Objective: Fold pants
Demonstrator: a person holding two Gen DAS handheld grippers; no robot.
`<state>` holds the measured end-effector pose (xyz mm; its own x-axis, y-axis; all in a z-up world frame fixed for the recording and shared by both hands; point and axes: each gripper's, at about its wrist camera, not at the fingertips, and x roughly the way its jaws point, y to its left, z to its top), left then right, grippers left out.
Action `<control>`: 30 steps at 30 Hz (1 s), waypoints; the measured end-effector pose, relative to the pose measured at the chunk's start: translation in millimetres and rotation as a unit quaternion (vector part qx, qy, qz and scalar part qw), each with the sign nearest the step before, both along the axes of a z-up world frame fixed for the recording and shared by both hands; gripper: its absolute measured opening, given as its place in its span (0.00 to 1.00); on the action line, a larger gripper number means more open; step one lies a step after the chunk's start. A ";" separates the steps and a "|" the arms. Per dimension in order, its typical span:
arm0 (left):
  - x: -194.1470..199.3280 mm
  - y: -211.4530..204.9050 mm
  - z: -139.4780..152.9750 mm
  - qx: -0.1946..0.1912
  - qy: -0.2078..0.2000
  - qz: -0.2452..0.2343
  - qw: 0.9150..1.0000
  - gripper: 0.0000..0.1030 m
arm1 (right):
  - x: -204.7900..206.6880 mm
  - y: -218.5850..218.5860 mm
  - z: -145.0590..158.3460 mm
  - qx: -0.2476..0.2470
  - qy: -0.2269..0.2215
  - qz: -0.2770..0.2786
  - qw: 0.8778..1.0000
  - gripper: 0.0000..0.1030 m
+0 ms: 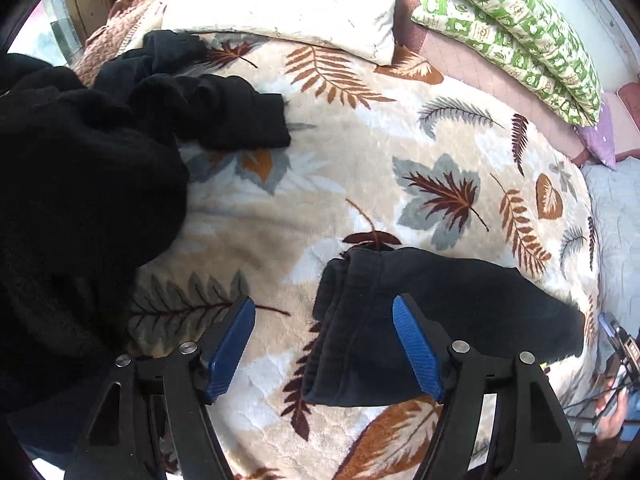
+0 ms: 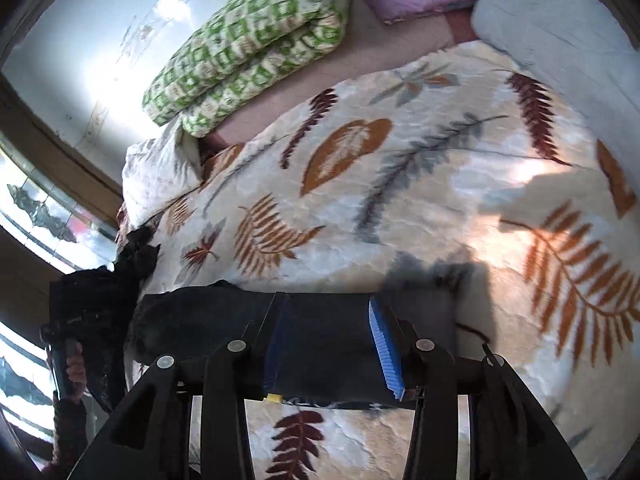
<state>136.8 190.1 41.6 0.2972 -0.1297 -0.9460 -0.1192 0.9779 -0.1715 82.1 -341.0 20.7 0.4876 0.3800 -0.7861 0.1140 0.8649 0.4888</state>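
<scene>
From the left wrist, one folded pair of dark pants [image 1: 440,320] lies on the leaf-print blanket [image 1: 360,160], long axis crosswise; the left gripper [image 1: 324,344] gapes above its edge. A heap of black clothes [image 1: 80,160] sits left, near two pillows.

From the right wrist, the right gripper [image 2: 330,344] spreads wide over those pants [image 2: 320,344], gripping nothing.

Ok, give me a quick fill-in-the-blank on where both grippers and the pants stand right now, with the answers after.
1. The folded pants lie on a blanket printed with ____.
2. Both the left gripper and the right gripper have their fingers ____.
3. The pads on the fingers are coloured ____.
4. The pillow by the wall has a white and ____ pattern.

Missing words: leaves; open; blue; green
</scene>
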 end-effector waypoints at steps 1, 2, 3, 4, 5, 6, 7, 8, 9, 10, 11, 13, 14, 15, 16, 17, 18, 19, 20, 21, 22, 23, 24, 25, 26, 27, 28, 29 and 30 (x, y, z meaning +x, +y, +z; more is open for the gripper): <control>6.1 -5.1 -5.1 0.002 0.013 -0.006 1.000 0.70 | 13.1 16.5 -2.6 0.014 0.001 0.024 1.000 0.42; 11.7 -10.0 -10.7 0.012 0.026 -0.010 1.000 0.69 | 26.1 32.4 -6.3 0.028 0.002 0.047 0.999 0.42; 17.8 -14.4 -17.1 0.023 0.036 -0.013 0.999 0.69 | 38.6 48.9 -11.5 0.040 0.007 0.068 0.997 0.42; 24.8 -17.9 -22.7 0.031 0.043 -0.018 0.998 0.69 | 49.8 64.9 -17.2 0.046 0.012 0.084 0.995 0.42; 30.3 -21.3 -28.5 0.038 0.051 -0.025 0.998 0.69 | 61.9 80.0 -24.1 0.050 0.019 0.098 0.994 0.42; 35.1 -23.7 -33.9 0.036 0.057 -0.028 0.997 0.69 | 73.7 95.3 -33.4 0.058 0.034 0.116 0.991 0.42; 39.8 -25.7 -38.8 0.028 0.063 -0.031 0.997 0.69 | 84.6 109.3 -41.4 0.056 0.043 0.126 0.989 0.42; 42.9 -28.0 -44.8 0.015 0.070 -0.035 0.997 0.69 | 93.7 122.9 -48.4 0.050 0.048 0.136 0.988 0.42; 44.6 -28.9 -49.3 0.002 0.077 -0.039 0.996 0.69 | 102.7 136.6 -55.5 0.047 0.056 0.152 0.986 0.41; 46.3 -29.8 -54.3 -0.012 0.085 -0.043 0.995 0.69 | 111.1 149.3 -61.9 0.039 0.062 0.166 0.983 0.40; 47.5 -30.7 -59.3 -0.024 0.091 -0.048 0.994 0.69 | 117.8 160.7 -67.7 0.031 0.067 0.177 0.981 0.40; 49.1 -30.8 -69.2 -0.043 0.099 -0.055 0.993 0.65 | 128.0 179.6 -78.8 0.022 0.080 0.203 0.976 0.39; 47.5 -31.9 -72.7 -0.048 0.101 -0.057 0.992 0.58 | 130.0 186.7 -81.8 0.010 0.080 0.212 0.974 0.39; 46.2 -31.9 -75.0 -0.038 0.096 -0.058 0.993 0.53 | 131.5 192.5 -85.2 0.002 0.083 0.223 0.971 0.39; 43.9 -33.5 -75.4 -0.024 0.090 -0.061 0.994 0.51 | 131.7 196.9 -87.8 -0.004 0.085 0.233 0.969 0.38; 41.3 -34.6 -75.6 -0.018 0.087 -0.064 0.994 0.49 | 130.6 199.5 -89.4 -0.007 0.087 0.242 0.966 0.35; 37.6 -34.9 -75.3 -0.015 0.083 -0.064 0.994 0.48 | 128.0 203.6 -90.8 -0.011 0.091 0.254 0.963 0.32; 33.0 -36.5 -74.6 -0.013 0.081 -0.066 0.994 0.47 | 123.1 207.6 -90.5 -0.020 0.091 0.267 0.959 0.28; 27.7 -38.1 -73.8 -0.011 0.081 -0.070 0.994 0.41 | 116.1 209.8 -88.0 -0.023 0.086 0.281 0.956 0.28; 22.8 -40.0 -73.7 -0.008 0.082 -0.075 0.994 0.39 | 108.1 212.9 -85.5 -0.020 0.082 0.298 0.951 0.28; 18.8 -42.0 -74.0 -0.002 0.082 -0.079 0.993 0.38 | 100.0 215.4 -82.4 -0.022 0.078 0.313 0.946 0.29; 16.4 -43.0 -77.0 0.006 0.084 -0.082 0.993 0.37 | 93.3 218.8 -80.6 -0.030 0.074 0.329 0.941 0.30; 14.2 -44.7 -78.9 0.010 0.088 -0.087 0.992 0.36 | 88.7 221.4 -79.7 -0.036 0.074 0.342 0.936 0.31; 10.0 -46.7 -78.9 0.015 0.091 -0.090 0.992 0.35 | 86.9 222.7 -79.0 -0.036 0.076 0.347 0.934 0.31; 8.5 -46.6 -80.1 0.017 0.093 -0.089 0.992 0.35 | 88.5 221.7 -78.8 -0.026 0.080 0.344 0.935 0.31; 7.5 -46.7 -81.1 0.015 0.094 -0.089 0.992 0.35 | 93.1 219.0 -79.9 -0.006 0.087 0.334 0.939 0.31; 7.4 -46.4 -81.6 0.012 0.093 -0.087 0.992 0.35 | 99.5 214.6 -81.6 0.017 0.096 0.316 0.944 0.31; 7.3 -45.4 -81.5 0.007 0.093 -0.085 0.992 0.35 | 107.3 210.9 -85.0 0.045 0.106 0.297 0.948 0.31; 7.2 -44.6 -80.7 0.002 0.091 -0.086 0.992 0.35 | 114.4 206.6 -89.7 0.075 0.118 0.280 0.950 0.31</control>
<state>144.0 145.5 -39.1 0.0945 -0.1588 -0.9828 0.0199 0.9873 -0.1576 196.5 -134.4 -69.1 -0.0073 0.6440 -0.7650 -0.2218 0.7449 0.6292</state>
